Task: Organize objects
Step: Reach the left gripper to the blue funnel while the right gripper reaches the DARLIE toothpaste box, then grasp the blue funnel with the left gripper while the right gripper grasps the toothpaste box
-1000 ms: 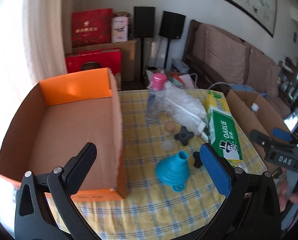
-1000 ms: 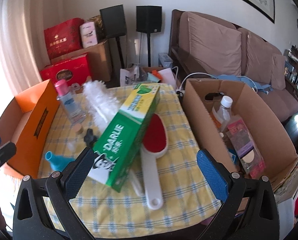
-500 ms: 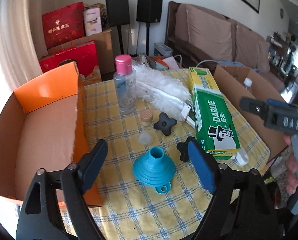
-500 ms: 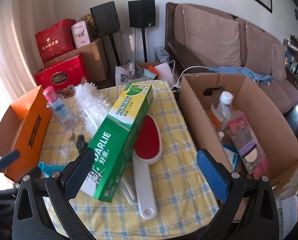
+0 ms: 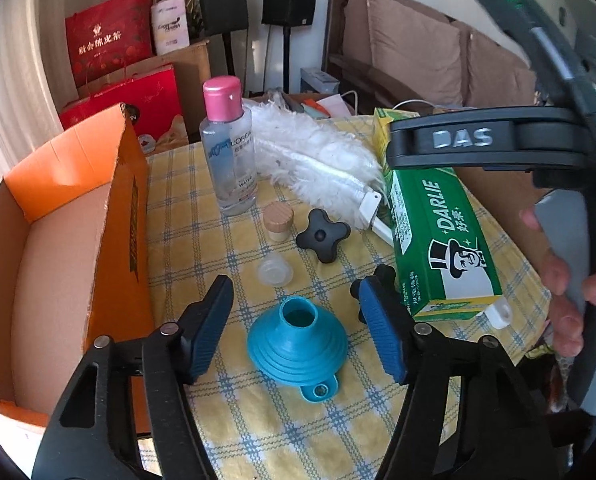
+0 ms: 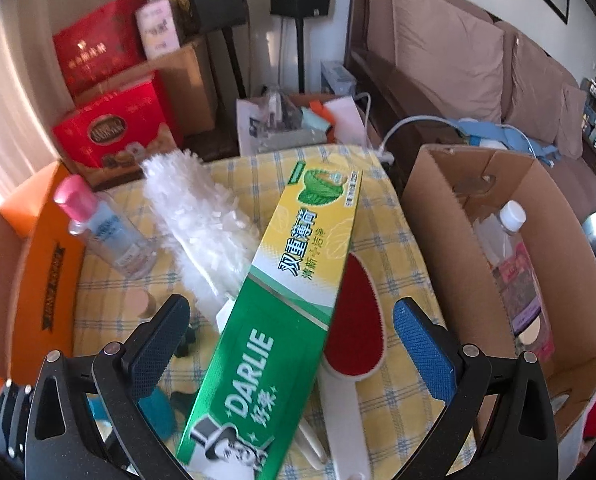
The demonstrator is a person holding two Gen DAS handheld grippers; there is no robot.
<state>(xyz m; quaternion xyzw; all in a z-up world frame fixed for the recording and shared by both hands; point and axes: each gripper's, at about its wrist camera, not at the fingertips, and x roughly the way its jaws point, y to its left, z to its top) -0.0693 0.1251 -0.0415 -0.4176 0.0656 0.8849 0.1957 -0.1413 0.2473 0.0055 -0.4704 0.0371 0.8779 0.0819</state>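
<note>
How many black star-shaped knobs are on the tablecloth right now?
2. One knob lies in the open beside the cork-topped jar. The second knob sits by the toothpaste box, partly hidden behind the left gripper. Others may be hidden.

behind the table — two black speakers (image 5: 254,0), a brown sofa (image 6: 457,64), red gift boxes (image 5: 110,36).

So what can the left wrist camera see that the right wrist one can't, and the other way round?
Only the left wrist view shows the clear cap, the whole blue funnel and the left gripper, open around it. Only the right wrist view shows the red lint brush and the brown box holding a bottle. Both show the Darlie box, duster, pink-capped bottle and orange box.
</note>
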